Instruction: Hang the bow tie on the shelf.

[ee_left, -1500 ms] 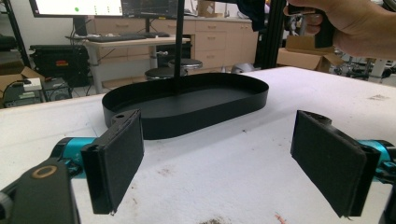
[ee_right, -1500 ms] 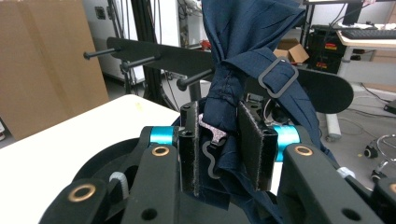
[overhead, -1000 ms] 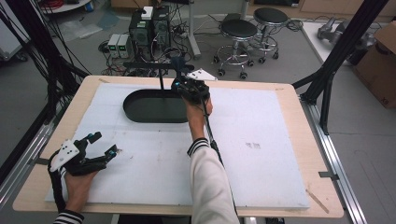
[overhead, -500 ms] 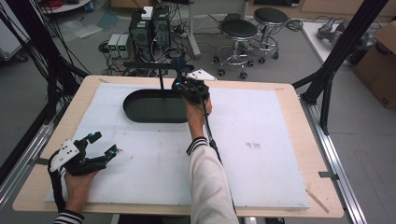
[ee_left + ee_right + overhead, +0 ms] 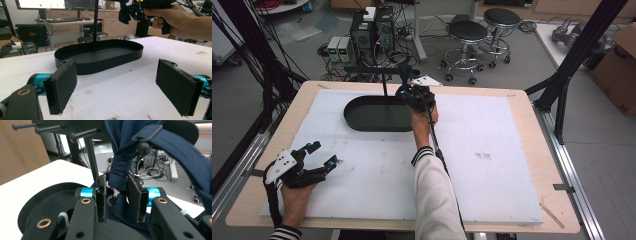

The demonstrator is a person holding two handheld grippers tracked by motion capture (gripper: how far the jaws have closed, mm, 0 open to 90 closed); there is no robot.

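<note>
A lab floor with stools (image 5: 468, 31), computer boxes and tangled cables lies beyond the far edge of the table (image 5: 522, 100), whose wooden top carries a white board (image 5: 492, 165) over most of its surface. On that board, toward the far edge and left of the middle, sits a black oval tray (image 5: 362, 120) with a low wall; its long axis runs parallel to the far edge. A thin black post (image 5: 383, 85) rises upright from the tray's far side and carries a horizontal bar (image 5: 372, 69) with pegs, seen in the right gripper view as dark rods (image 5: 82, 133). The right tongs (image 5: 404, 91) are held up at the tray's right end, above the table near its far edge, and are clamped on a hanging fold of dark blue cloth (image 5: 120, 170); the fold drops roughly vertically between the pads (image 5: 136, 195), and a blue strap (image 5: 180, 150) slants away to the right past a round black knob (image 5: 143, 147). The left tongs (image 5: 323, 155) rest low near the table's near left corner, pointing toward the tray, with their jaws wide apart and nothing between them; the left gripper view looks across bare white board to the tray (image 5: 100, 56).
</note>
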